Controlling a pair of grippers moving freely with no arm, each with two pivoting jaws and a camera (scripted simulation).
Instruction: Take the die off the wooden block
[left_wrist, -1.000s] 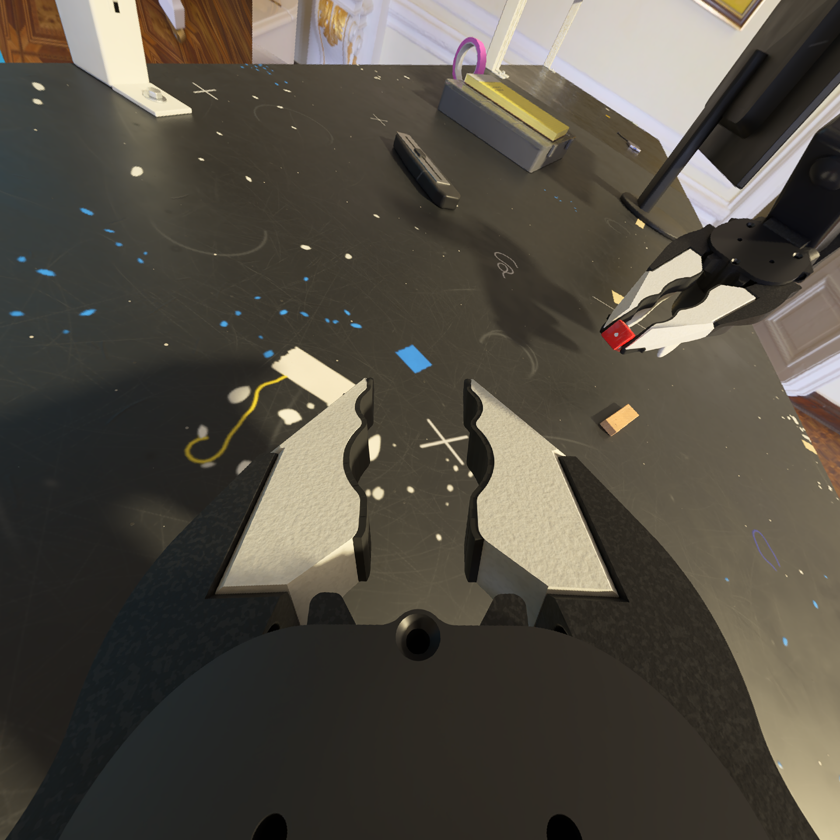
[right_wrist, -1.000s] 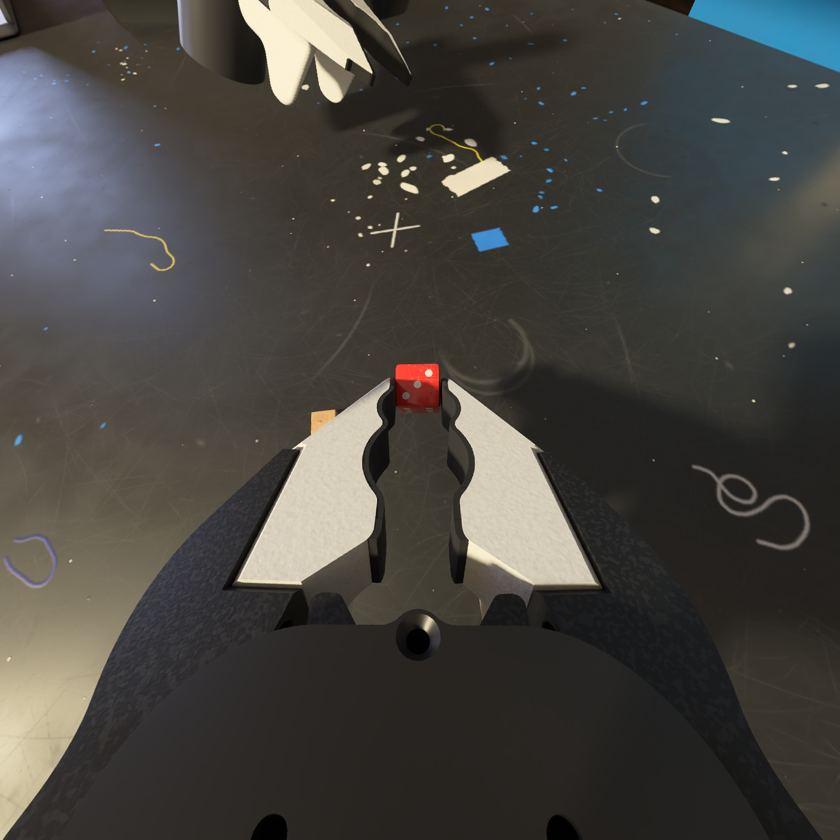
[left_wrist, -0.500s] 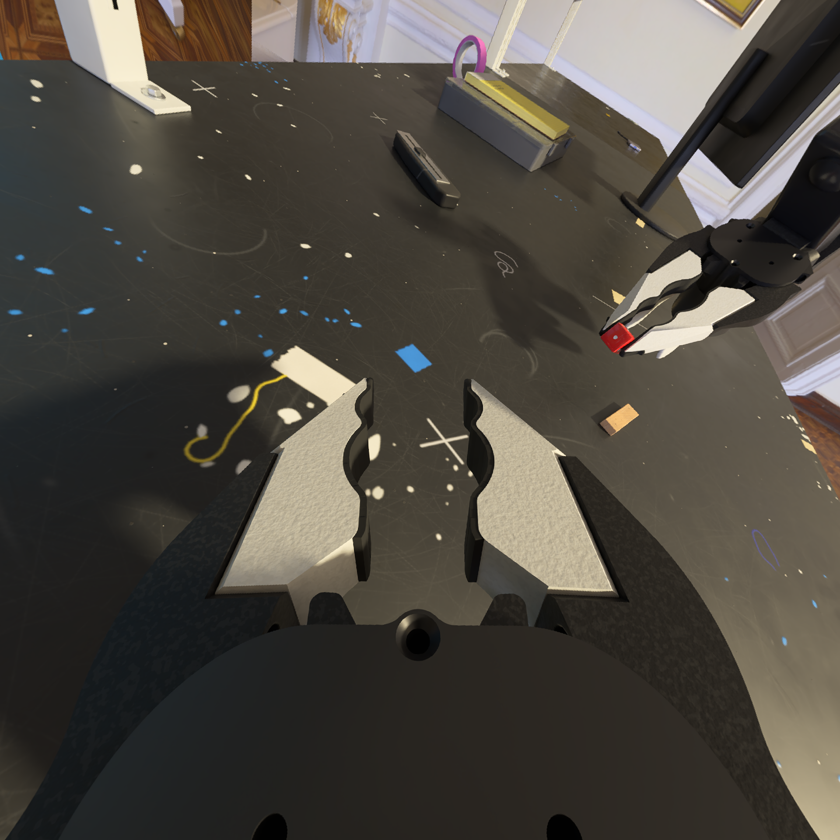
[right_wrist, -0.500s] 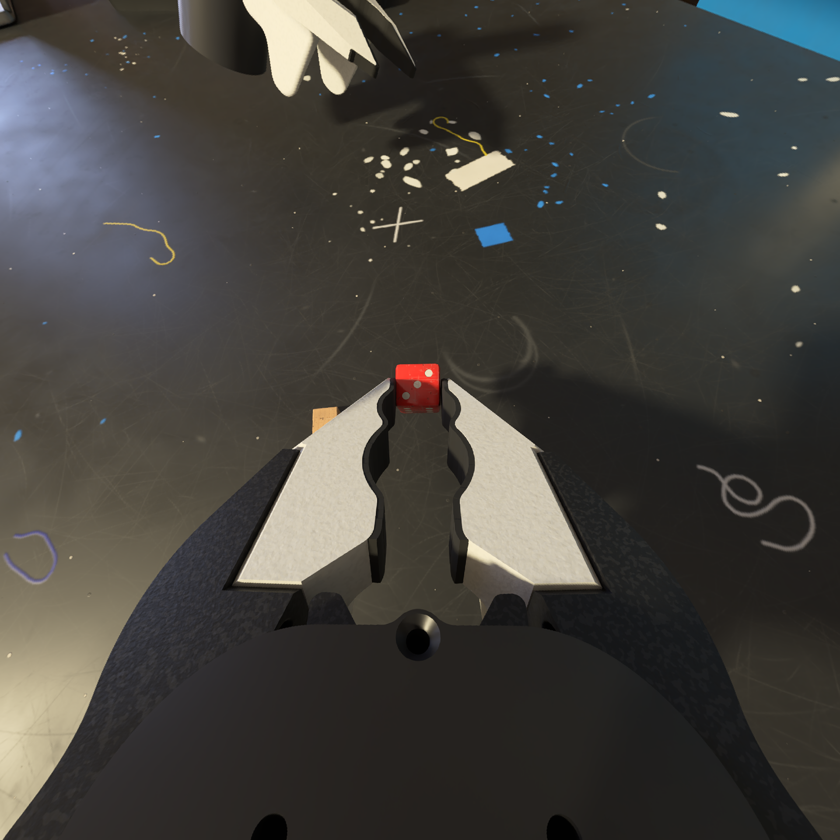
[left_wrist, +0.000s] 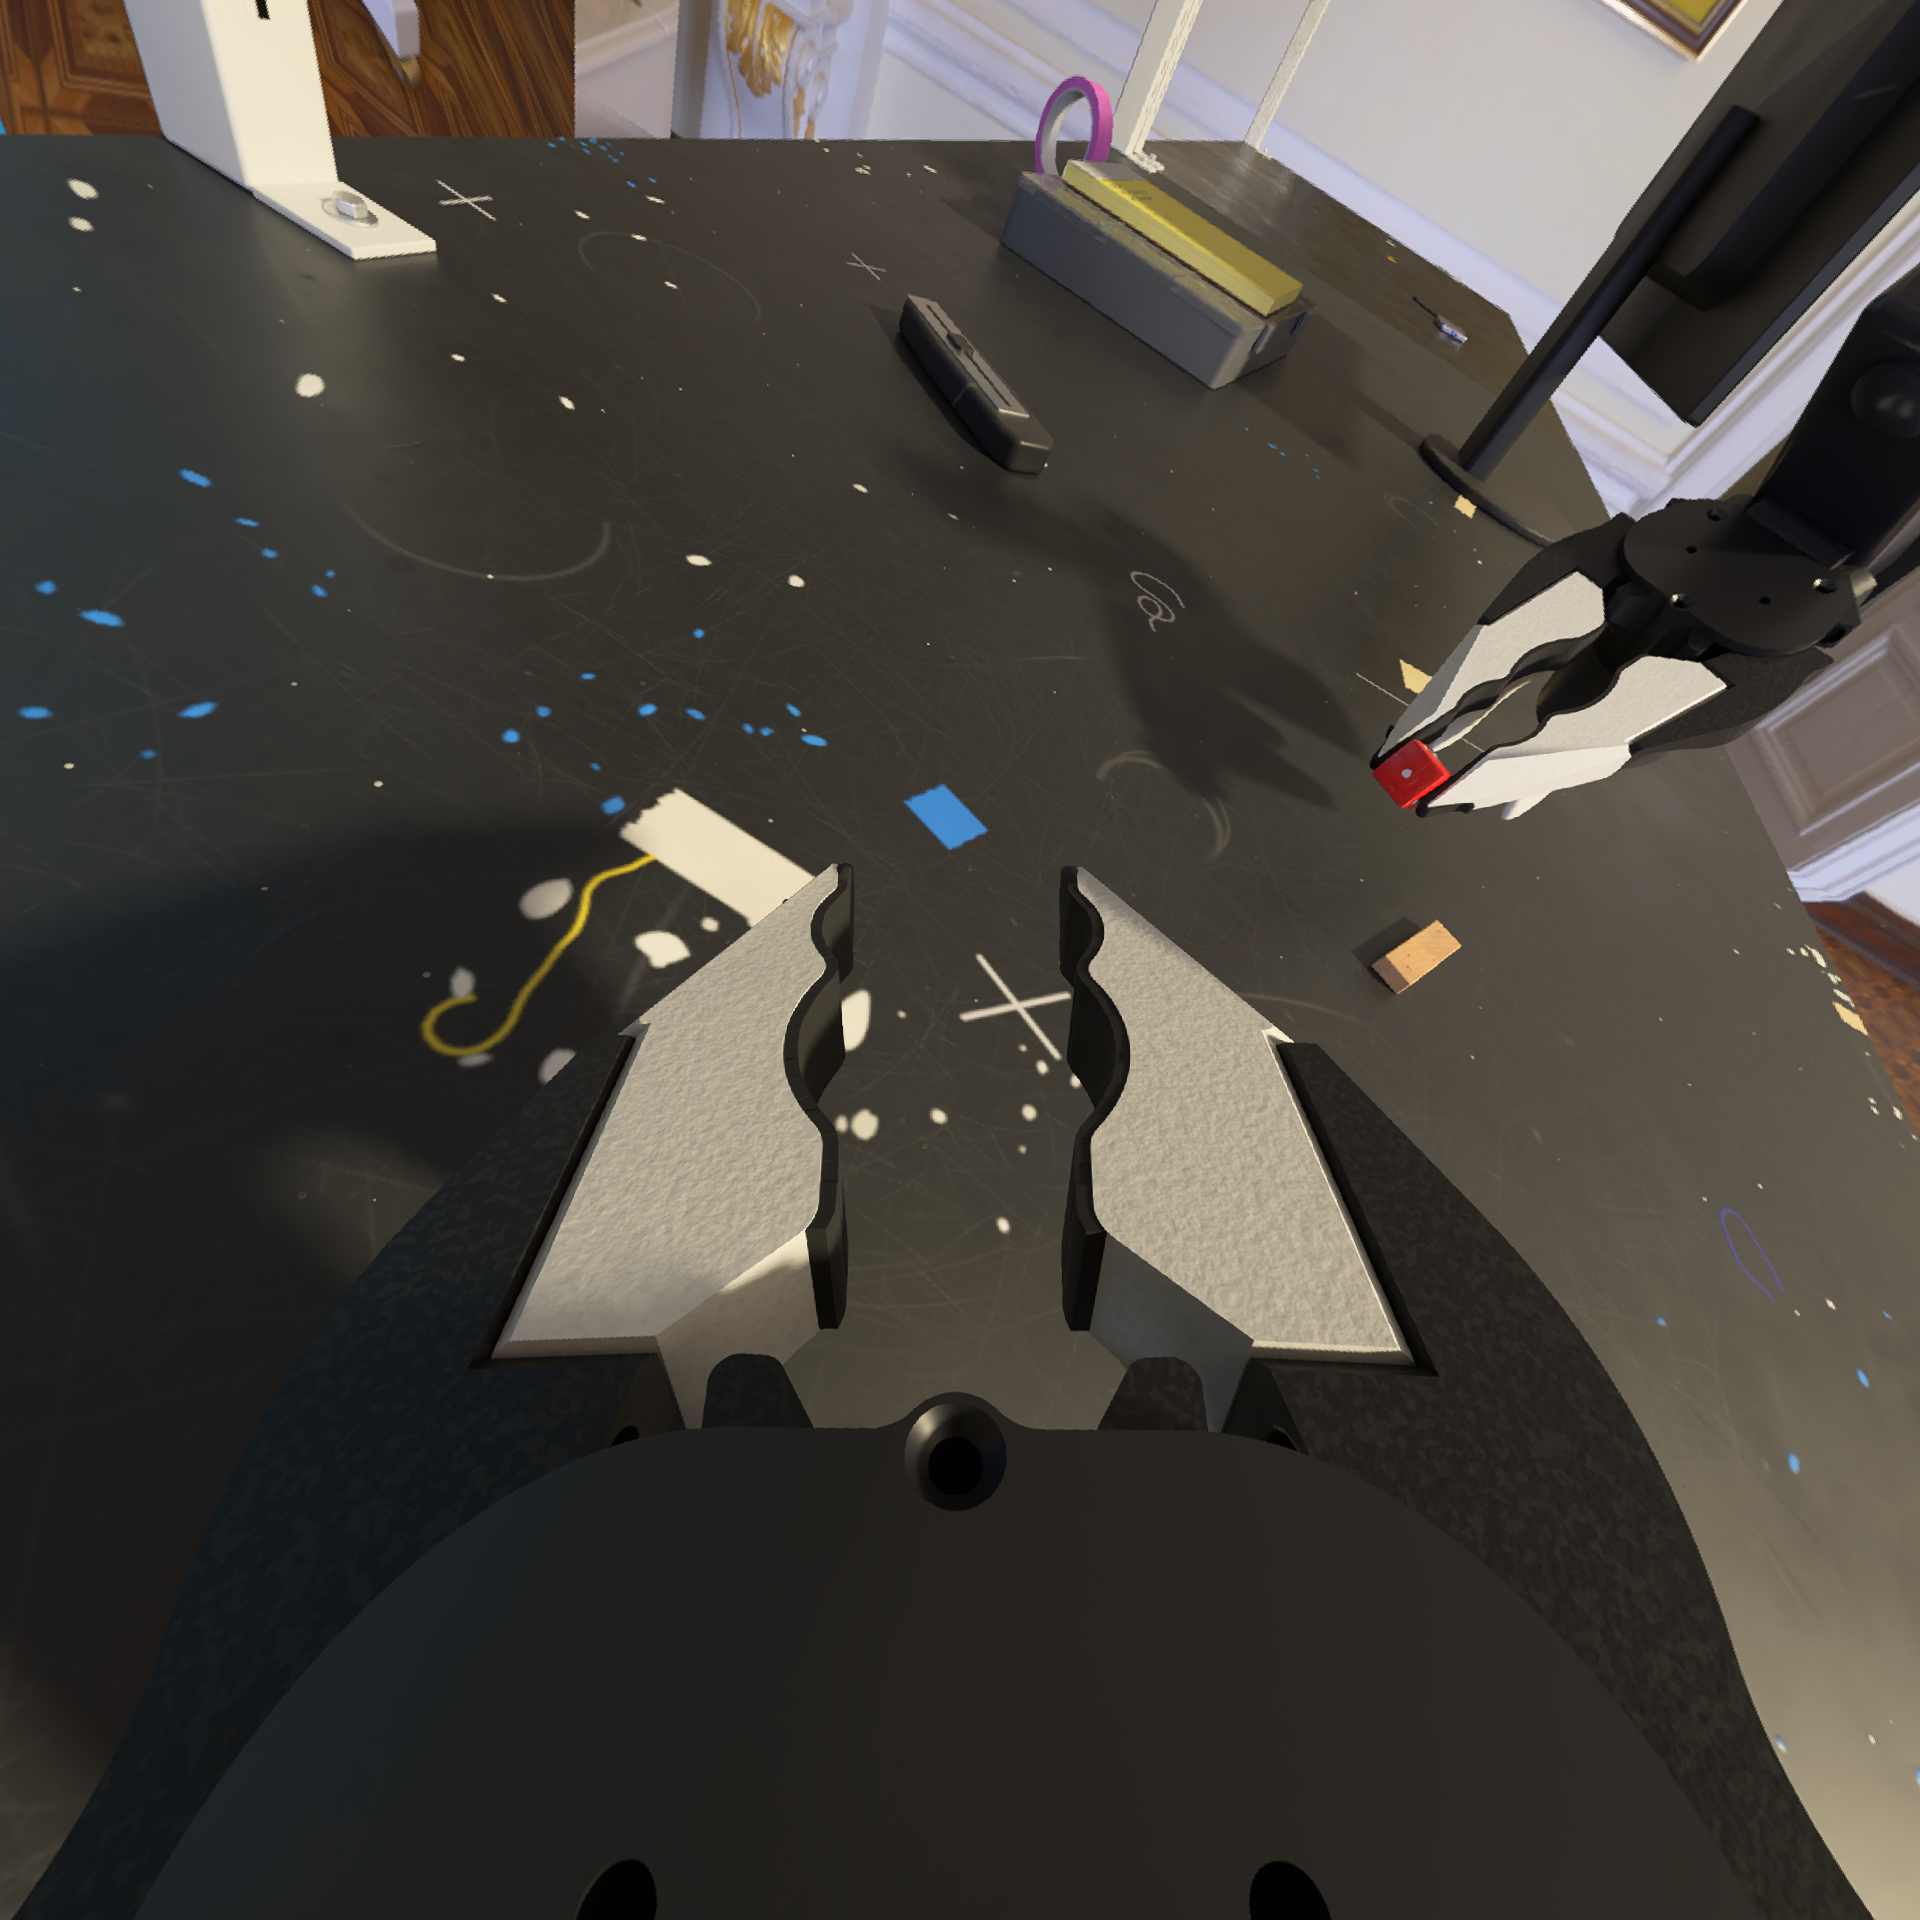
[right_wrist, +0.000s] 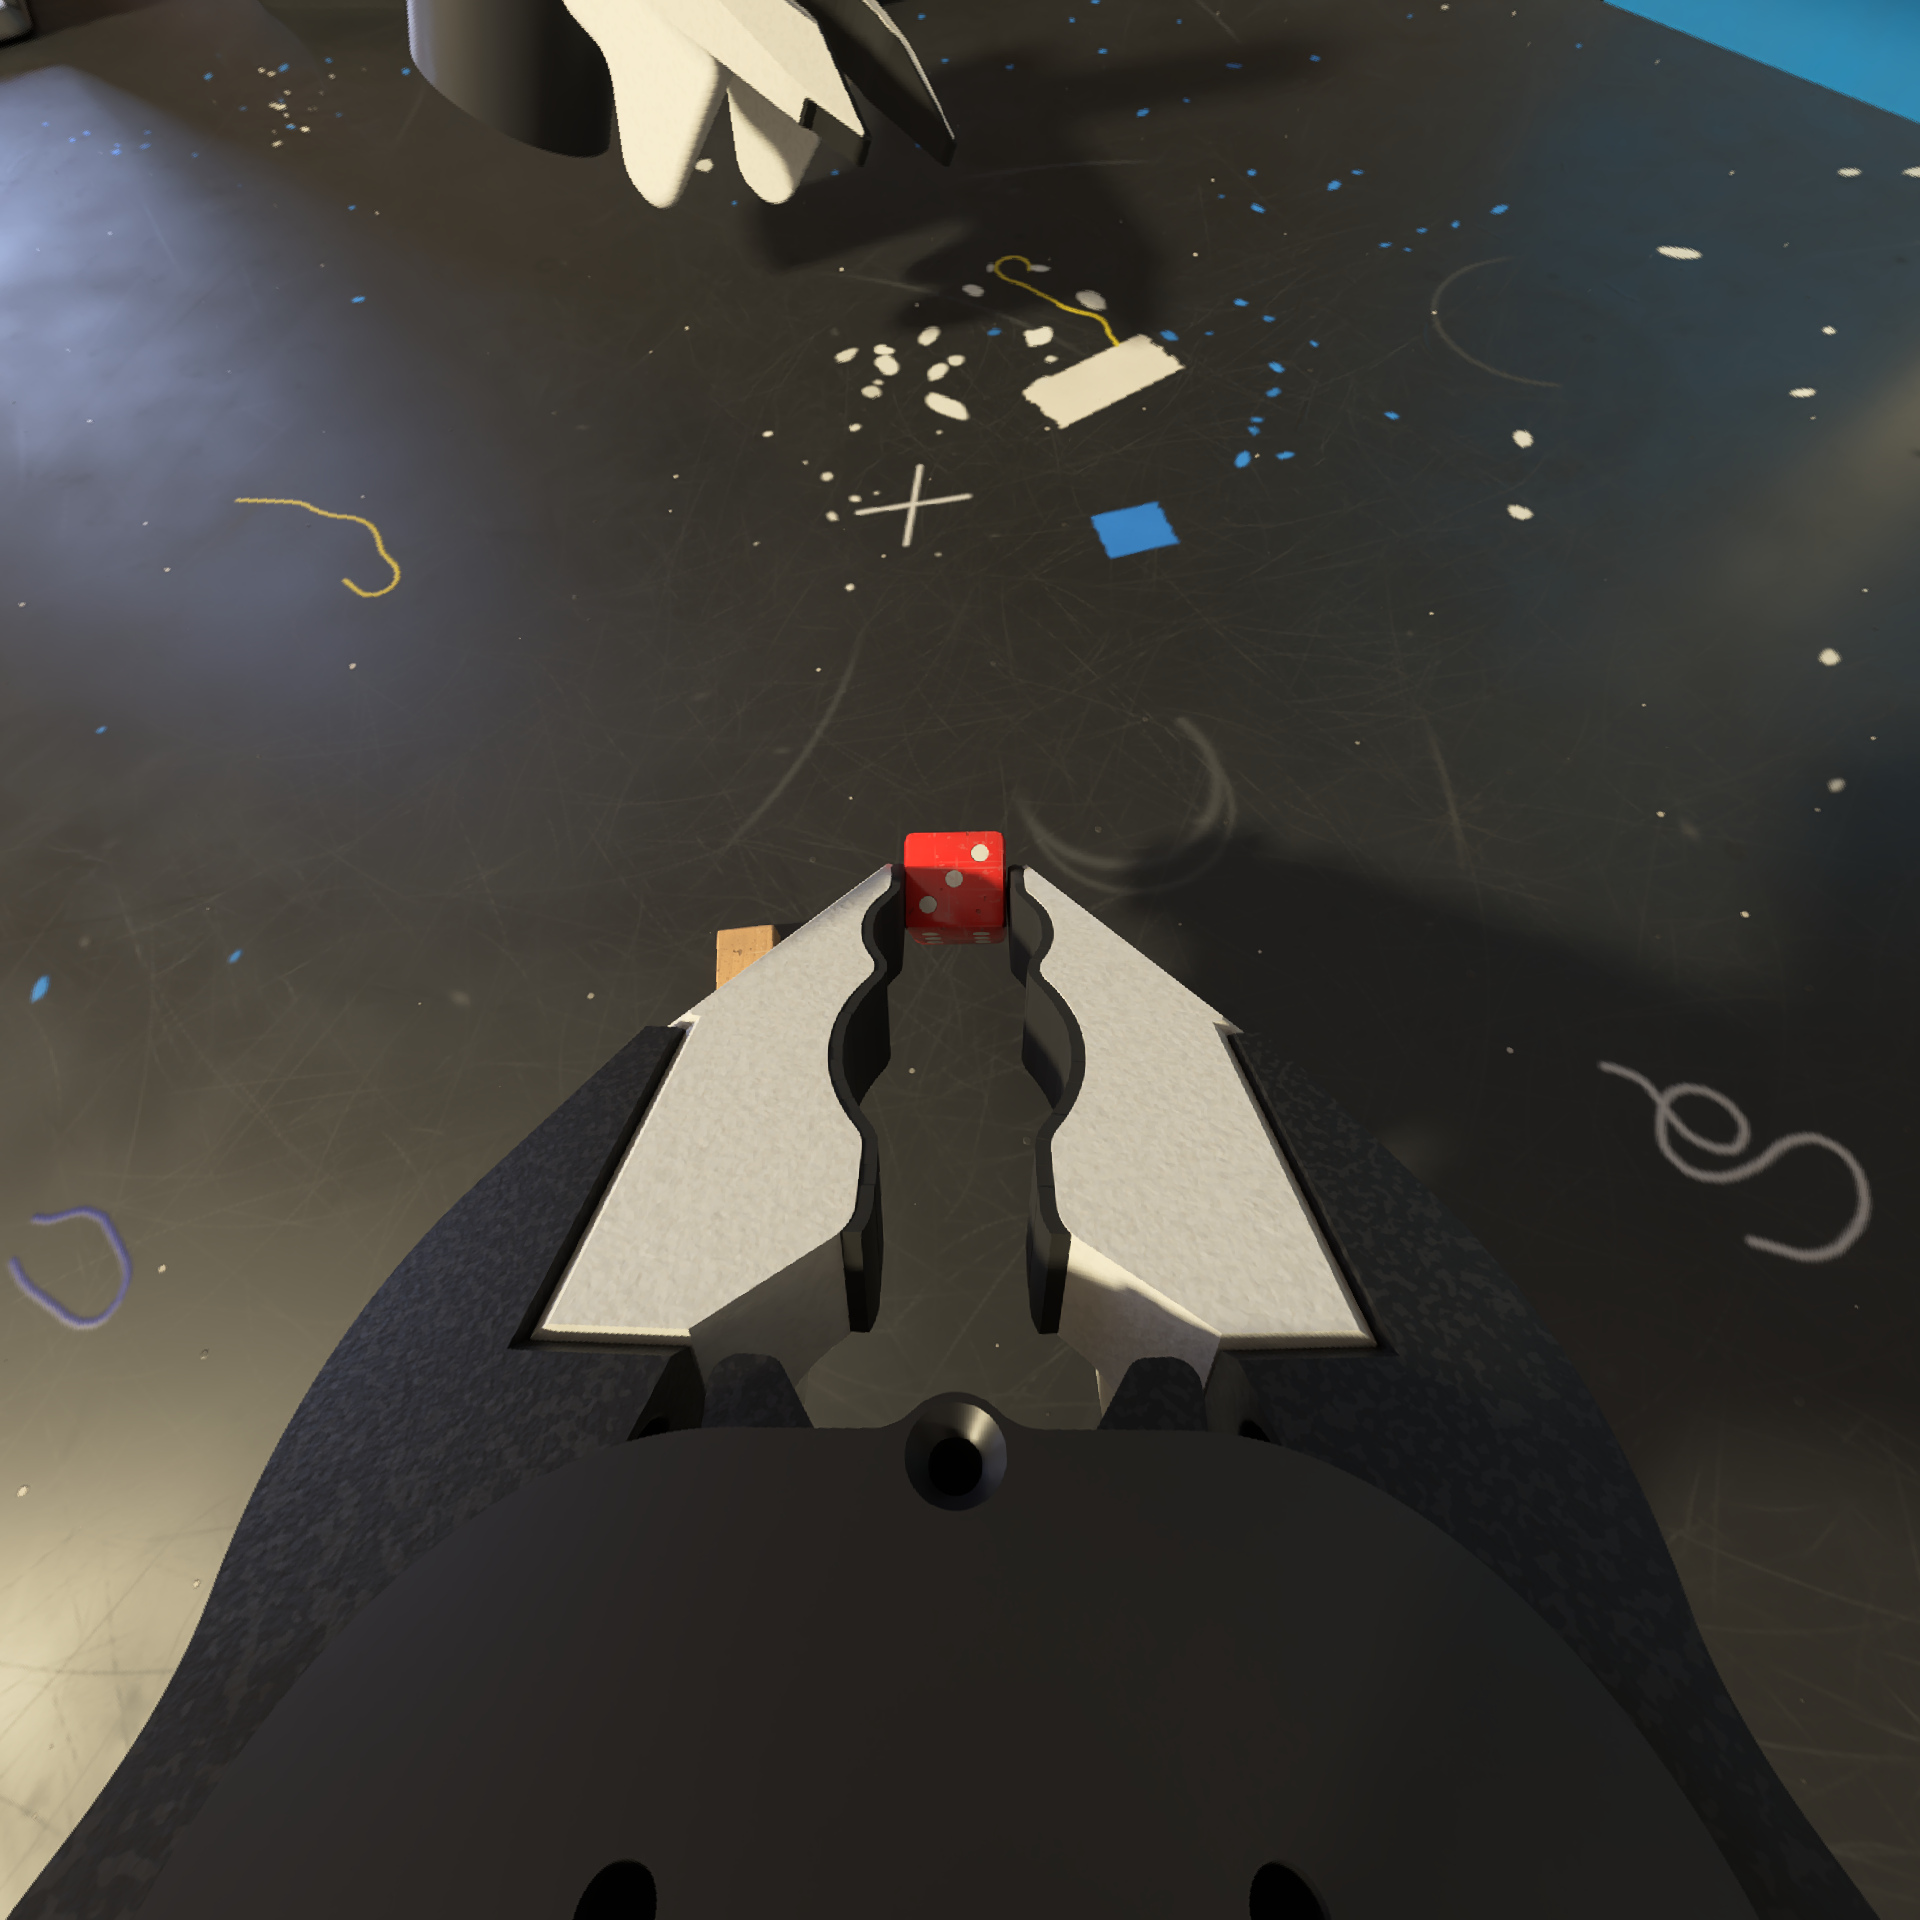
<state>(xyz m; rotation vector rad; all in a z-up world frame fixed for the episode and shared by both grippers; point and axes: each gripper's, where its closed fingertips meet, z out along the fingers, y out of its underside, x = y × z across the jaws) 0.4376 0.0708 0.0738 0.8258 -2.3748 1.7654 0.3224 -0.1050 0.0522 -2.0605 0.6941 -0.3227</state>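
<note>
My right gripper (right_wrist: 954, 883) is shut on a red die (right_wrist: 954, 885) with white pips, pinched at its fingertips and held above the dark table. In the left wrist view the die (left_wrist: 1408, 774) hangs in that gripper (left_wrist: 1425, 781) at the right, clear of the small wooden block (left_wrist: 1415, 954), which lies bare on the table below and nearer to me. In the right wrist view the block (right_wrist: 743, 951) peeks out left of my left finger. My left gripper (left_wrist: 954, 894) is open and empty above a white cross mark; it also shows at the top of the right wrist view (right_wrist: 727, 156).
A black bar-shaped object (left_wrist: 971, 384) and a grey box with a yellow slab (left_wrist: 1164, 270) lie at the far side. A white bracket (left_wrist: 260, 125) stands far left. A black stand (left_wrist: 1538, 384) rises far right. The table edge (left_wrist: 1787, 935) runs along the right.
My right gripper has carried the die slightly farther from the block and a little higher. My left gripper has not moved.
</note>
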